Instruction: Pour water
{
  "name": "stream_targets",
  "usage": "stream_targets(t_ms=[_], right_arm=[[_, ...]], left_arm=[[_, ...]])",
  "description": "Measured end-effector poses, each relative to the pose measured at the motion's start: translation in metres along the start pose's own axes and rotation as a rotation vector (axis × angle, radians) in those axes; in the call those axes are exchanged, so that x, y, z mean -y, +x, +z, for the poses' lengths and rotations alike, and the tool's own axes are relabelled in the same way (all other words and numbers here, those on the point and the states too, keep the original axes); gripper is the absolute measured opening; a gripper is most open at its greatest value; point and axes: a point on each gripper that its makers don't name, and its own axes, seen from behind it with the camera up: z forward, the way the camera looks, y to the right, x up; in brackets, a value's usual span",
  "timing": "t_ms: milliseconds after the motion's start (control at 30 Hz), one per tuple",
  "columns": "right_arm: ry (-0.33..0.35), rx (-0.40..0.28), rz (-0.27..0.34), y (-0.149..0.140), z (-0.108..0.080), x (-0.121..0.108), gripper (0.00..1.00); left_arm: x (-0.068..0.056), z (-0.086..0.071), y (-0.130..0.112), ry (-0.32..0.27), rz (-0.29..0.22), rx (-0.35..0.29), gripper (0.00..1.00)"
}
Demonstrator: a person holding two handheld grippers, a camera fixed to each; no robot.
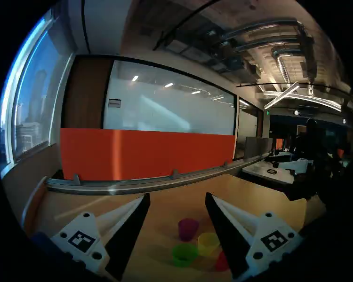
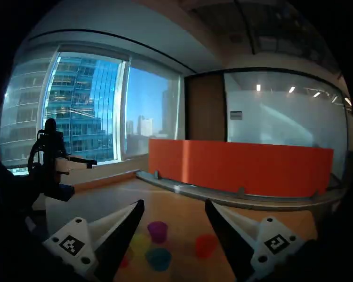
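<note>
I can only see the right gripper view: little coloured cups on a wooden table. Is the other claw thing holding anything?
Observer: No. The left gripper is open, its fingers spread above the table.
Operator: What is it pointing at?
Observer: The purple cup shows between its fingers, with a green cup nearer.
Operator: And farther off?
Observer: To the right in the left gripper view, more desks stand beyond the table.
</note>
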Motion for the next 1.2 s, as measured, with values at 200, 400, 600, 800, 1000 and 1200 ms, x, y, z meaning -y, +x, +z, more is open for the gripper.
stream_targets(t_ms=[200,400,600,800,1000,1200], right_arm=[[0.044,0.059,-0.028,-0.010,0.006,0.013,1.00],[0.088,0.137,-0.049,-0.028,0.007,0.025,1.00],[0.121,0.201,-0.069,-0.044,0.008,0.033,1.00],[0.137,0.235,-0.077,-0.049,0.010,0.034,1.00],[0.148,0.263,-0.089,-0.059,0.013,0.035,1.00],[0.165,0.295,-0.086,-0.073,0.017,0.036,1.00]], left_arm=[[-0.002,0.001,-0.009,-0.036,0.018,0.040,0.86],[-0.006,0.002,-0.021,-0.077,0.044,0.093,0.86],[-0.014,-0.001,-0.040,-0.134,0.064,0.156,0.86],[-0.019,0.001,-0.053,-0.178,0.081,0.203,0.86],[-0.019,0.005,-0.065,-0.190,0.100,0.230,0.86],[-0.017,0.009,-0.083,-0.196,0.103,0.263,0.86]])
